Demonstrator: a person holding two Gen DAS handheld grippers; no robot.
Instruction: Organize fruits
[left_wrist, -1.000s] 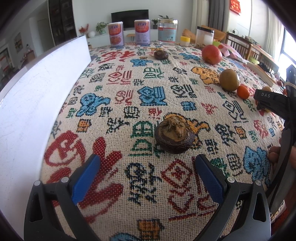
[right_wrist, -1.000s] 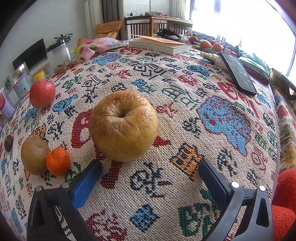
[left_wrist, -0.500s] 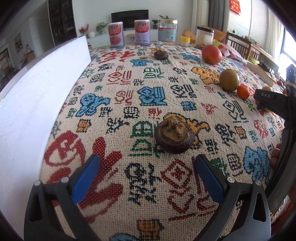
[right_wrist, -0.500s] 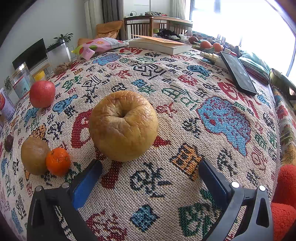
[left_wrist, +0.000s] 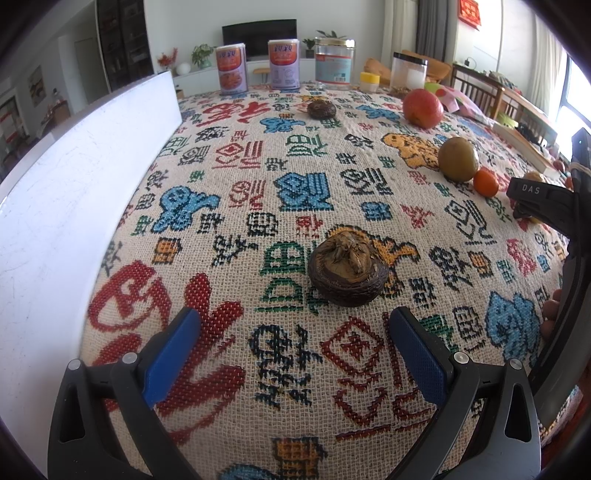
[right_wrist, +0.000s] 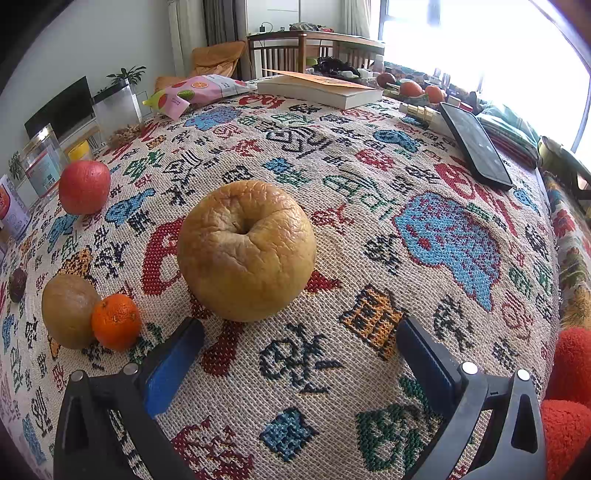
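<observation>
On the tablecloth (left_wrist: 236, 206) we found the wrinkled fruit (left_wrist: 348, 270) just ahead of the left gripper (left_wrist: 291, 334), nearer its right finger. A second one (left_wrist: 321, 109) lay far behind it, before the two cans (left_wrist: 231, 68) and the jar (left_wrist: 334, 64). To the right sat the apple (left_wrist: 422, 103), then the kiwi (left_wrist: 457, 159) touching the tangerine (left_wrist: 485, 182). A board (left_wrist: 74, 177) ran along the left edge. Ahead of the right gripper (right_wrist: 299, 343) lay the pear (right_wrist: 245, 249); behind it, a book (right_wrist: 319, 89) and a phone (right_wrist: 474, 144).
</observation>
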